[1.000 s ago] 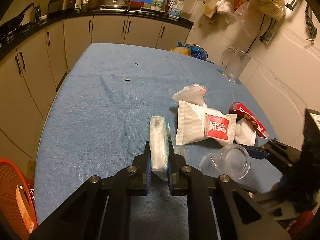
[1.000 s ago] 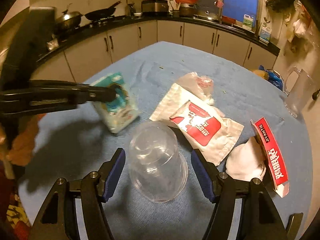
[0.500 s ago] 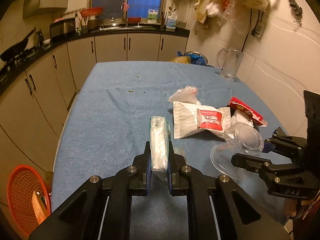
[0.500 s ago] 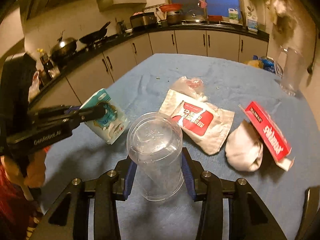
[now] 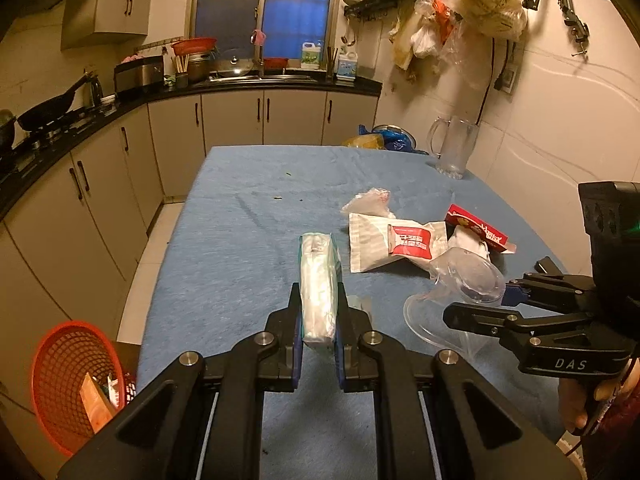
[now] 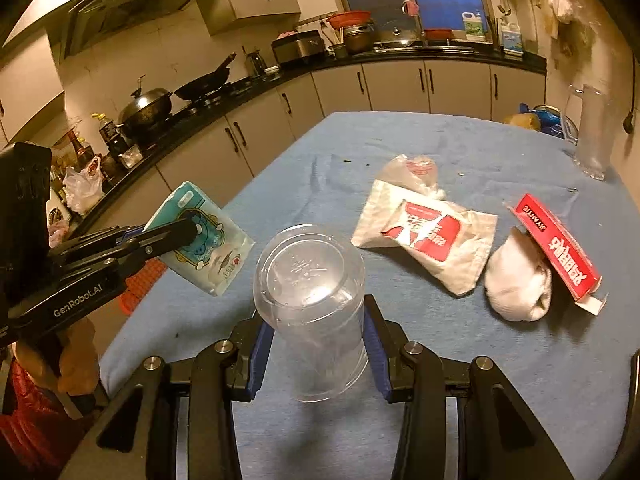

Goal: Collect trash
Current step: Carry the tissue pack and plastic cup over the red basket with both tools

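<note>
only left wrist shows red basket (image 5: 68, 384); left gripper (image 5: 318, 336) clamps tissue pack (image 5: 318, 284), right gripper (image 6: 316, 344) cup (image 6: 312, 300).

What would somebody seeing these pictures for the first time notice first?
Probably the two loaded grippers over the blue table: the right gripper clamps a clear plastic cup, and the left gripper pinches a tissue pack edge-on. Next comes the leftover litter on the cloth to the right, a red-and-white sachet and a red carton, then the orange basket beside the table.
</note>
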Motion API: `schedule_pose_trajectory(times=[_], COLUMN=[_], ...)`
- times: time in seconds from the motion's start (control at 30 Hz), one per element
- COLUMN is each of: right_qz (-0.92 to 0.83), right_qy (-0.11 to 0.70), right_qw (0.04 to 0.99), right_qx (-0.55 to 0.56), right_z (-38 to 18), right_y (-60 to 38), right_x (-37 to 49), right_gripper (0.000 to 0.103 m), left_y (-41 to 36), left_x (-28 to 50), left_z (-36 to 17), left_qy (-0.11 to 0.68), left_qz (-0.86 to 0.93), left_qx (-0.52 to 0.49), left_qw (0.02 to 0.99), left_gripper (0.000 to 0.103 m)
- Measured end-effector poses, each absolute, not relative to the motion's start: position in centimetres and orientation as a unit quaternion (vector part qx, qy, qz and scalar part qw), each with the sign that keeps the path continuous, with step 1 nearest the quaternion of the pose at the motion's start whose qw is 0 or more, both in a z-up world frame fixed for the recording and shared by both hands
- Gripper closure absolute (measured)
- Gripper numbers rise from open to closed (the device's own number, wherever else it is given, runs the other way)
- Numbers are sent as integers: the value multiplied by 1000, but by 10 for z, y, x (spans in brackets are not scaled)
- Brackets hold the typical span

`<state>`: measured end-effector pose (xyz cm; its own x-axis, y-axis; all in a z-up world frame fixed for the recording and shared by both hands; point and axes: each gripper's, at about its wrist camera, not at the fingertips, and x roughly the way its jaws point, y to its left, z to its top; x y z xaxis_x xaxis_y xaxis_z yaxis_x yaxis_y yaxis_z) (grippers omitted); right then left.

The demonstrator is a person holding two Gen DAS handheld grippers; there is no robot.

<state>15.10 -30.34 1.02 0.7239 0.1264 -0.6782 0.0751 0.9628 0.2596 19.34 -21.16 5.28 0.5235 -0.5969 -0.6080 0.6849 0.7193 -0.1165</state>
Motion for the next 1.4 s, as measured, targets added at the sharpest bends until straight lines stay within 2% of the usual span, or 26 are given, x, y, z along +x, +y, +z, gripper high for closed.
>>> schedule_pose_trajectory(times=[0.77, 1.4], right_qz=[56, 118], right_qy=[384, 406], right_qw=[912, 900], right_qx=[135, 108], right_z=[17, 16], right_y=[-255, -178], right_x=[176, 224], right_gripper=[57, 57], left_y=[-142, -44], left_x=[198, 223], left_z=[57, 53], left_qy=[313, 315], left_qz=[-324, -258], left_qx=[43, -5], left_qw=[892, 913], left_gripper=[91, 91])
